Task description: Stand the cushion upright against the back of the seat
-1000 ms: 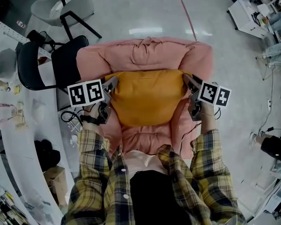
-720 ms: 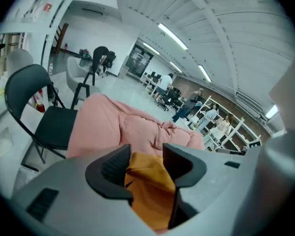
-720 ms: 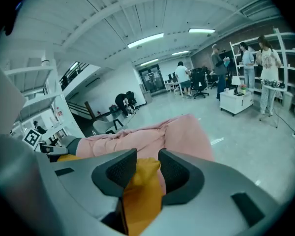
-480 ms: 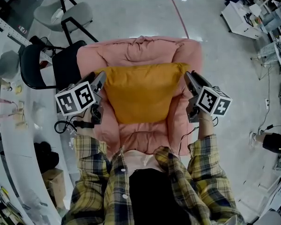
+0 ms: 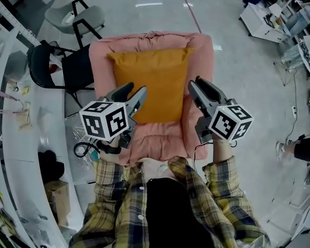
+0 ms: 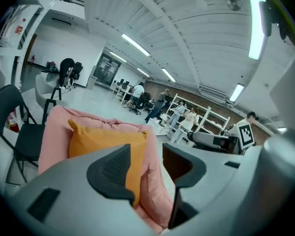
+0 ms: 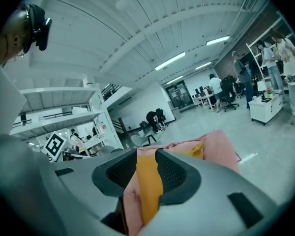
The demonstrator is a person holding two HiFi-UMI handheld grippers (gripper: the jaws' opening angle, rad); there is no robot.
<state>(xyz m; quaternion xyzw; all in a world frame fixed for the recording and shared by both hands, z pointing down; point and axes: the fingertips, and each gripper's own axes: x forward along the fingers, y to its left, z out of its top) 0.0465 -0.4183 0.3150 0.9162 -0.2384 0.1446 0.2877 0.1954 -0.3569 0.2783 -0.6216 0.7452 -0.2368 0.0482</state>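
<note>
Head view: the mustard cushion stands upright on the pink armchair, its back flat against the backrest and its top corners just under the backrest's upper edge. You hold both claws above the front of the seat, clear of the cushion. The left claw hangs over the cushion's lower left edge, the right claw over the chair's right arm, and your plaid sleeves reach in from below. A black chair stands just beside the armchair on the left, and a grey chair stands further off on the pale floor.

Left gripper view: the left claw has its jaws spread. They have just been opening and nothing sits between them. Beyond them the cushion leans against the armchair's backrest, with the black chair to the left.

Right gripper view: the right claw also has its jaws parted. They too have just been opening and pinch nothing. Through the gap you see a strip of the cushion and the pink arm of the armchair, both well beyond the pads
</note>
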